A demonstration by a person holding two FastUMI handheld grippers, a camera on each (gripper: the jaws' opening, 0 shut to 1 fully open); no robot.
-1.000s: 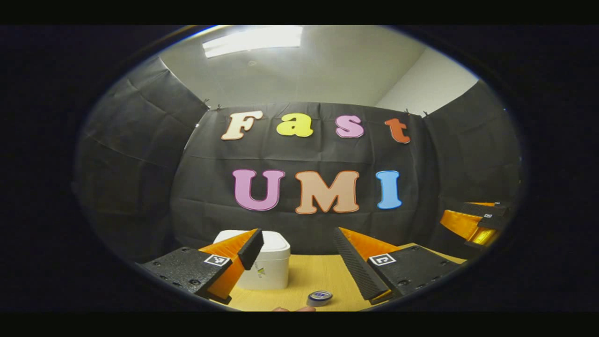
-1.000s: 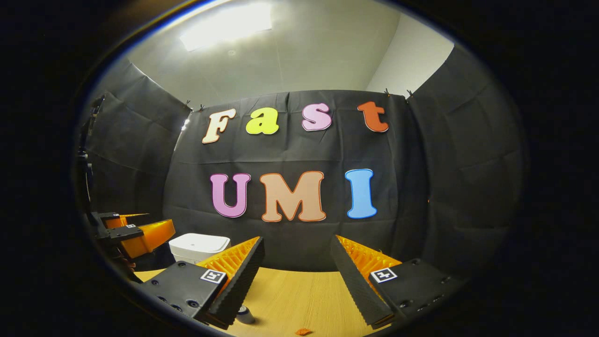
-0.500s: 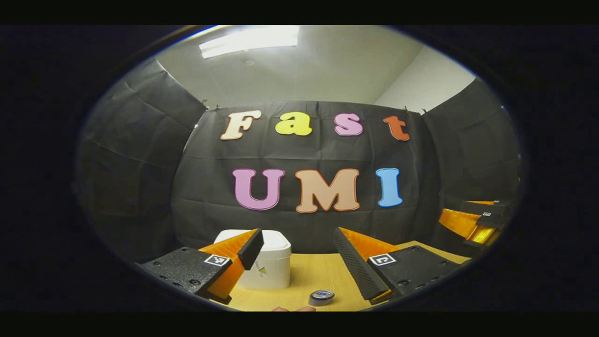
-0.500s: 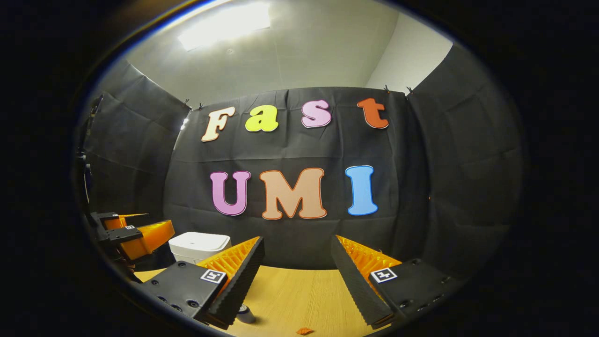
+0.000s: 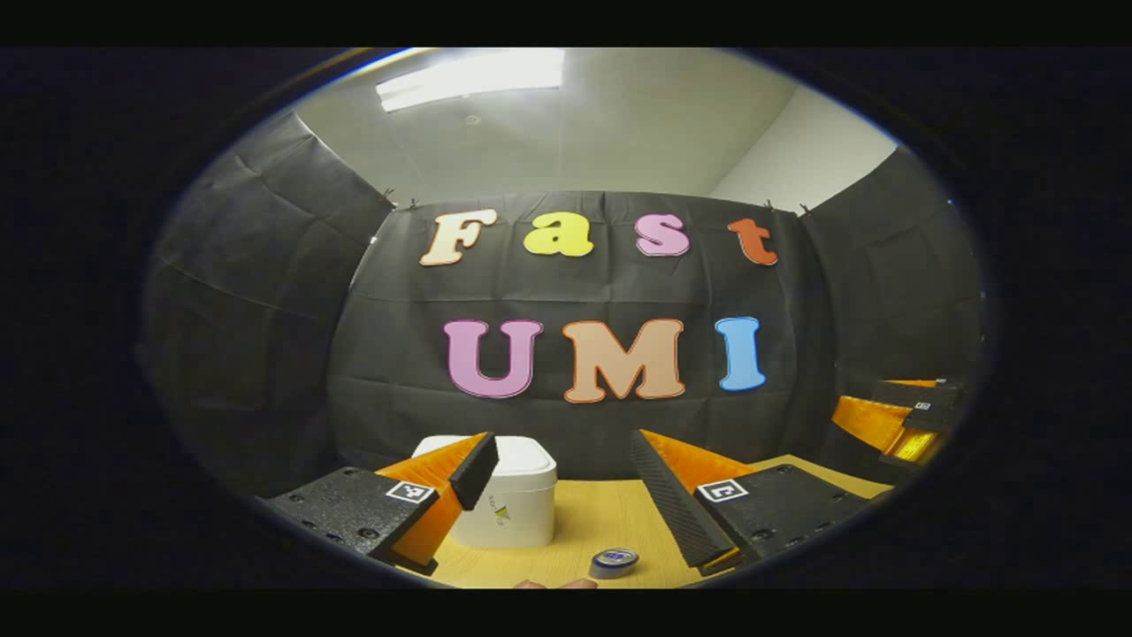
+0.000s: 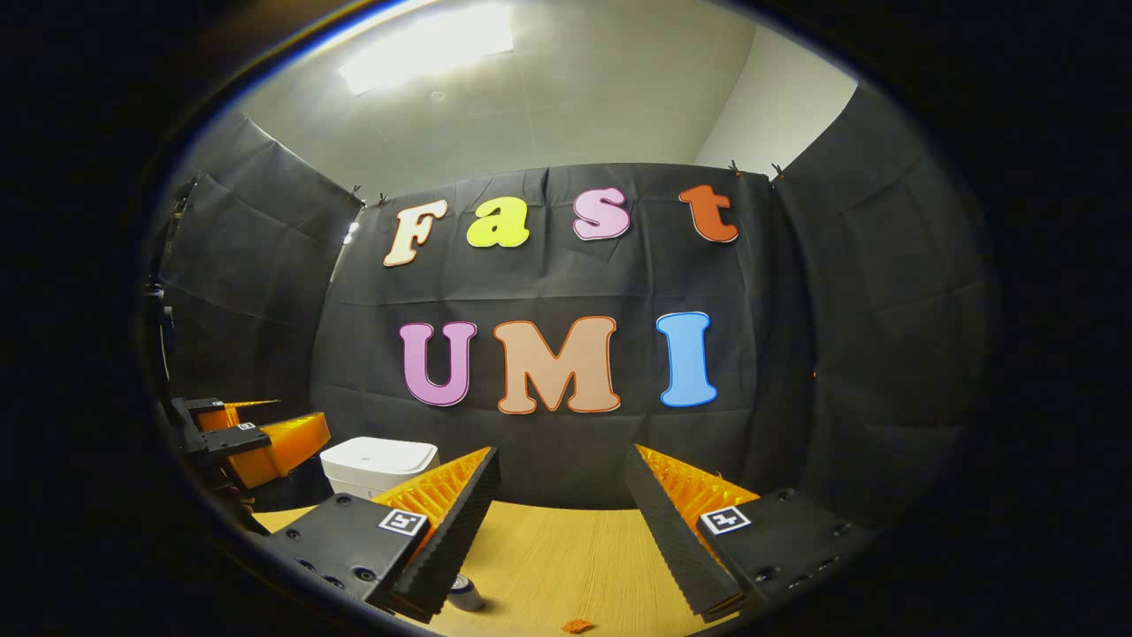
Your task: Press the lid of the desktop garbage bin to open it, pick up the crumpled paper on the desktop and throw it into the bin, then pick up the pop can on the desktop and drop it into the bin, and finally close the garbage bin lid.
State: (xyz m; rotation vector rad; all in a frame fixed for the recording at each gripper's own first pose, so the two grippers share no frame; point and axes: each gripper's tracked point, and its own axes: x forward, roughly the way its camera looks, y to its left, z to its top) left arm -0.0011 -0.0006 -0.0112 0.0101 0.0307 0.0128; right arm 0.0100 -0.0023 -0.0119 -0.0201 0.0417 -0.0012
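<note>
- Opening the bin point(image 5: 511, 506) is judged the step in hand; its lid point(image 6: 378, 456) is seen closed.
- Left gripper point(image 5: 566, 495) and right gripper point(image 6: 559, 522) are held spread, empty.
- A downward press on the lid is called for next.

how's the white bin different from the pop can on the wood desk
The white plastic garbage bin is boxy with rounded corners; the silver pop can is round with a blue top. The bin is far bigger than the can. The bin stands farther back, nearer the black cloth wall; the can sits closer to the left gripper. Both rest on the wooden desktop.
</note>
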